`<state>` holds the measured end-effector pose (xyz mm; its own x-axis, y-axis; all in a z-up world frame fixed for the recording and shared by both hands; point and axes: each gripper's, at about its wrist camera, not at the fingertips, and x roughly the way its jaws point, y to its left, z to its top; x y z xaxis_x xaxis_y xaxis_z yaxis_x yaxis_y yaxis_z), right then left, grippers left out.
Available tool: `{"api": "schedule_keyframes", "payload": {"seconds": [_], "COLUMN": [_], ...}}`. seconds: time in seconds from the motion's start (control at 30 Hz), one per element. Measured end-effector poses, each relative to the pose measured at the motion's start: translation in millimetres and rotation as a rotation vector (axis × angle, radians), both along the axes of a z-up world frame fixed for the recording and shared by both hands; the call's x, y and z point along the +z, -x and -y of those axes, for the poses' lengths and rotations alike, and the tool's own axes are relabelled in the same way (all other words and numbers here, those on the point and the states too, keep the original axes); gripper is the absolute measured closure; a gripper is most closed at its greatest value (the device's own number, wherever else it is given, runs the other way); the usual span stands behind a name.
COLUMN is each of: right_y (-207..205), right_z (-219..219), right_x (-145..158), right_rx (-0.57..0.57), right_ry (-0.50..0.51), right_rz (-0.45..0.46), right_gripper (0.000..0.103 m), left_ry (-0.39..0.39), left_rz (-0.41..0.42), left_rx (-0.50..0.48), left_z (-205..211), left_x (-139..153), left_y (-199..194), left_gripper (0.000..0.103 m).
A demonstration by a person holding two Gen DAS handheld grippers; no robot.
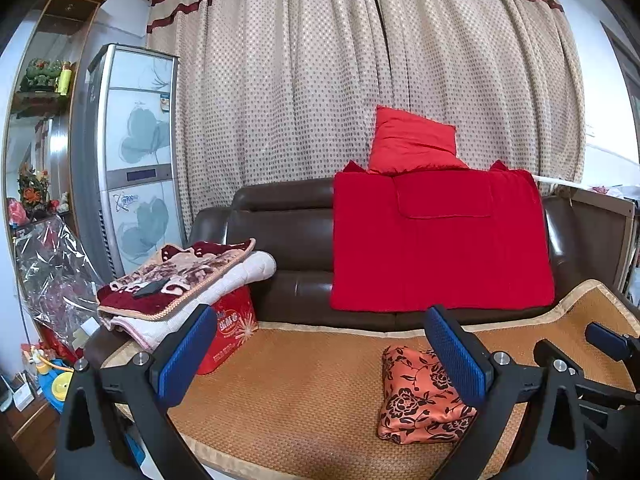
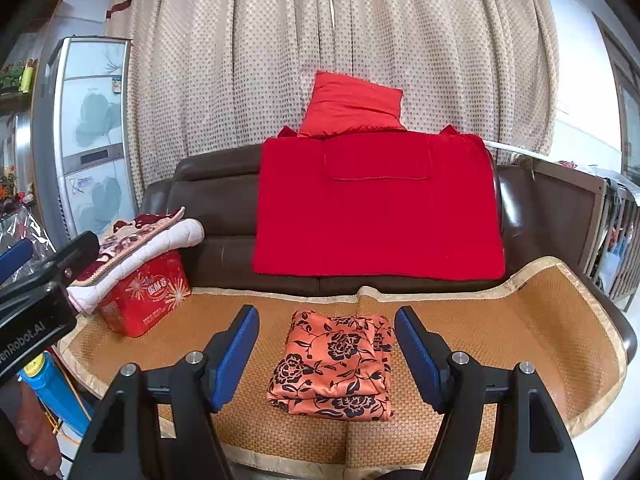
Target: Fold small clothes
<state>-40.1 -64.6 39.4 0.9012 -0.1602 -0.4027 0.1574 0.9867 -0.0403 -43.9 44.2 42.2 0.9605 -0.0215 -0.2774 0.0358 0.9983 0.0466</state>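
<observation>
Spread wide and holding nothing, right gripper (image 2: 326,354) above the mat, framing the folded orange floral garment (image 2: 334,364) lying flat on the woven sofa mat (image 2: 500,344). Likewise wide apart and bare, left gripper (image 1: 320,354) to the garment's left, garment (image 1: 424,396) partly behind its right finger. Behind: brown leather sofa (image 2: 216,216), red blanket (image 2: 376,216) draped over its back, red pillow (image 2: 354,104) on top, red box (image 2: 146,294) under folded blankets (image 2: 136,248).

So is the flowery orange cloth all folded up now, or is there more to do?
It looks done: the orange flowered cloth lies in a neat, layered rectangle on the woven mat. Nothing is in hand: the left claw and right claw are both open and empty, the right one hovering around the cloth. No other unfolded small clothes show on the mat, so little seems left.
</observation>
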Motion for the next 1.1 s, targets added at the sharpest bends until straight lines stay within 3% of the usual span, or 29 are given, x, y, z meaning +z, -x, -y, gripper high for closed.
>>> {"api": "schedule_keyframes", "payload": {"seconds": [1.1], "right_y": [-50.3], "right_z": [-17.4], "right_x": [-20.3], "right_rx": [-0.006], "right_ry": [0.052], "right_rz": [-0.060], "right_gripper": [0.029], "left_ry": [0.042], "left_rz": [-0.069], "left_rx": [0.005], "left_z": [-23.2], "left_x": [-34.3], "left_y": [-52.8], "left_gripper": [0.000]}}
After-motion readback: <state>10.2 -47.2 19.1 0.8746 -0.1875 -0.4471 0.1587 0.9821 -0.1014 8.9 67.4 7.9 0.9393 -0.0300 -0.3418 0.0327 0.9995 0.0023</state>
